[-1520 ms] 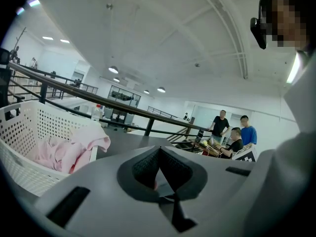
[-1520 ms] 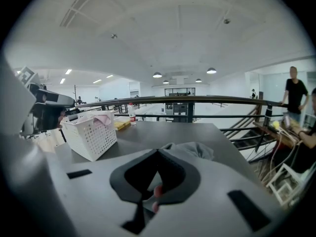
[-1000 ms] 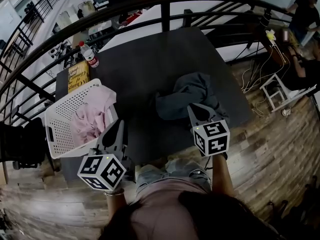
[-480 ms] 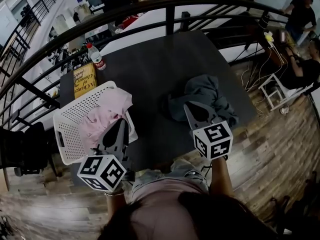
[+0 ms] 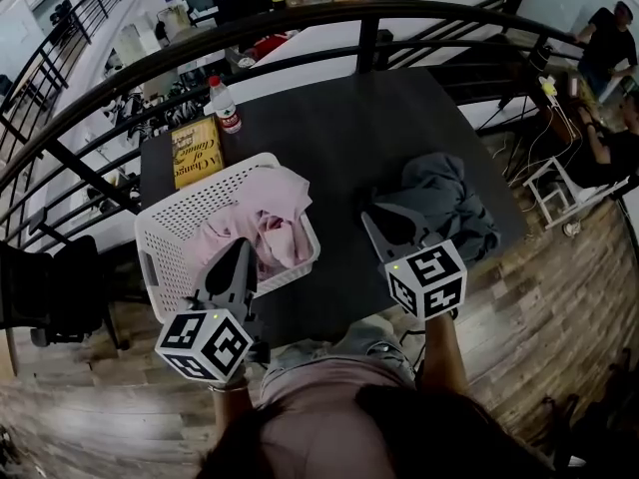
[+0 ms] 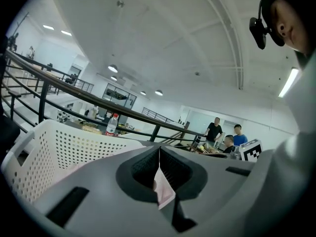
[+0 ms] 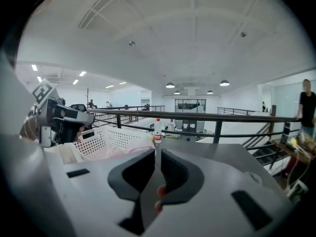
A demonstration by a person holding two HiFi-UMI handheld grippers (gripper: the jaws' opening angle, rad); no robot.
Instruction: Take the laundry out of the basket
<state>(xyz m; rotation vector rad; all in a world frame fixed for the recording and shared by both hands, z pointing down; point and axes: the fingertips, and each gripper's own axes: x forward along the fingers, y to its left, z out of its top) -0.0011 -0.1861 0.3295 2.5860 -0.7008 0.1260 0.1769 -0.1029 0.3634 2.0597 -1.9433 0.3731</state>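
Head view: left tool (image 5: 241, 247) sat over the near side of the white basket (image 5: 190, 208), tips right at the pink laundry (image 5: 262, 230). That laundry was in the basket, piled toward its right end and up over the rim there. The basket stood on the left part of the dark tabletop (image 5: 339, 138). A yellow book (image 5: 195, 151) lay just behind it, with a bottle (image 5: 224, 113) upright beside the book. A black railing (image 5: 300, 18) ran past the tabletop's far edge.

A grey garment (image 5: 439, 203) lay crumpled on the tabletop's right side, well apart from the basket. The right tool (image 5: 371, 220) had its tips at the garment's near-left edge; couldn't tell if they touched it.

Left gripper view: jaws closed. A sliver of pink showed in the slot behind them; couldn't tell whether it was clamped cloth or laundry seen through the slot. The basket wall filled the left of the view.

Right gripper view: jaws all but closed, having just cracked open a hair, with nothing visibly clamped between them. Basket with the pink laundry was ahead-left, bottle dead ahead, left tool at the left edge.
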